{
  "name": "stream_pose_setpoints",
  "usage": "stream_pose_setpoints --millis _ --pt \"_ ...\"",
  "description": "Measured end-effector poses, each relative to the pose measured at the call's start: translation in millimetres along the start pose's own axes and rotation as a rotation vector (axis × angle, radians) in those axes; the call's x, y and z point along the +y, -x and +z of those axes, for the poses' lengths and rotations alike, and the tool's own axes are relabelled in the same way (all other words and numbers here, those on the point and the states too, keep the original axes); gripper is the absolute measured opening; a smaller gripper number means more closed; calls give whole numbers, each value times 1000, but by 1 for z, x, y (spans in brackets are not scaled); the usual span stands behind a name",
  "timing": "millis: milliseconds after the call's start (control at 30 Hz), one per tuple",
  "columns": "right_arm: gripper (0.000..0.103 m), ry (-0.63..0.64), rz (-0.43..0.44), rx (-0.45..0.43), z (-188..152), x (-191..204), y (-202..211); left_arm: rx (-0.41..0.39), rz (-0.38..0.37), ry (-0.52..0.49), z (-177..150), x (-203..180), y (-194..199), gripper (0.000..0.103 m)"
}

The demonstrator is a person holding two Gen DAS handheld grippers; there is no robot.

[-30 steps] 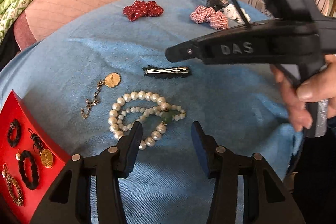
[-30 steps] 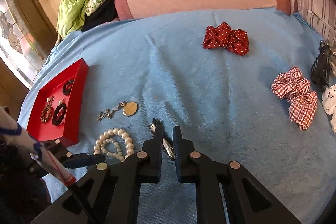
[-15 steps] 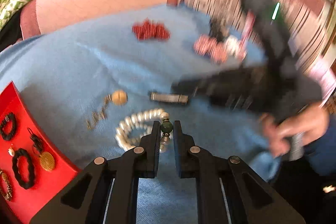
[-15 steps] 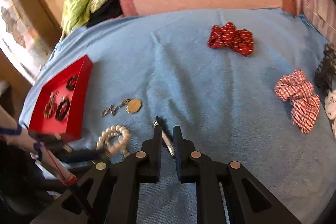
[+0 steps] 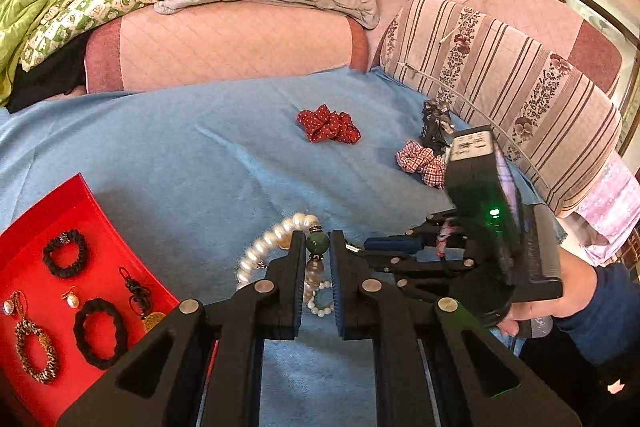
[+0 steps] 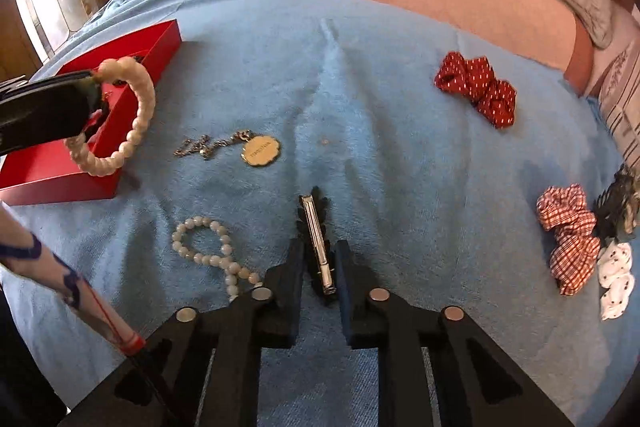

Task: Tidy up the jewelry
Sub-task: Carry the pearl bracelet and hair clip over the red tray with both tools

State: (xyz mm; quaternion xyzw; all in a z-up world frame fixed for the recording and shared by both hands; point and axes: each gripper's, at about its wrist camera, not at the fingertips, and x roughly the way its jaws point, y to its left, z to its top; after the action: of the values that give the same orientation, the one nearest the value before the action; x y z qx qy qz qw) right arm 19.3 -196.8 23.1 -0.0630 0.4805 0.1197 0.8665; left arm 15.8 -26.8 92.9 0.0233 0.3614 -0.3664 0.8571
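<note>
My left gripper [image 5: 317, 238] is shut on the green bead [image 5: 317, 246] of a large pearl bracelet [image 5: 276, 239], which hangs lifted off the blue cloth. In the right wrist view that bracelet [image 6: 136, 123] dangles from my left gripper [image 6: 90, 89] in front of the red tray [image 6: 52, 171]. My right gripper [image 6: 319, 249] points down at the cloth, its jaws closing on a silver and black hair clip [image 6: 314, 223], pads against its sides. A smaller pearl bracelet [image 6: 200, 247] and a gold pendant on a chain [image 6: 260, 151] lie on the cloth.
The red tray [image 5: 80, 211] holds black hair ties and earrings. A red dotted scrunchie [image 6: 476, 87], a checked scrunchie [image 6: 568, 231], a black claw clip [image 6: 616, 203] and a white dotted piece [image 6: 614, 275] lie far right. Sofa cushions [image 5: 240, 43] border the cloth.
My left gripper shut on the green bead and rose with the large pearl bracelet toward the red tray. My right gripper moved over the hair clip, which now sits between its fingers.
</note>
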Motion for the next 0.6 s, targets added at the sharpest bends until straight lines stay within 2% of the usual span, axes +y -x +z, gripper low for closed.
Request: stream_pose_setpoints --millis 267,600 --pt "11 -119 120 -117 5 -15 27 -14 6 12 1 3 1 11" --pt "11 -161 157 -239 22 -7 48 -74 22 37 7 12 15 11"
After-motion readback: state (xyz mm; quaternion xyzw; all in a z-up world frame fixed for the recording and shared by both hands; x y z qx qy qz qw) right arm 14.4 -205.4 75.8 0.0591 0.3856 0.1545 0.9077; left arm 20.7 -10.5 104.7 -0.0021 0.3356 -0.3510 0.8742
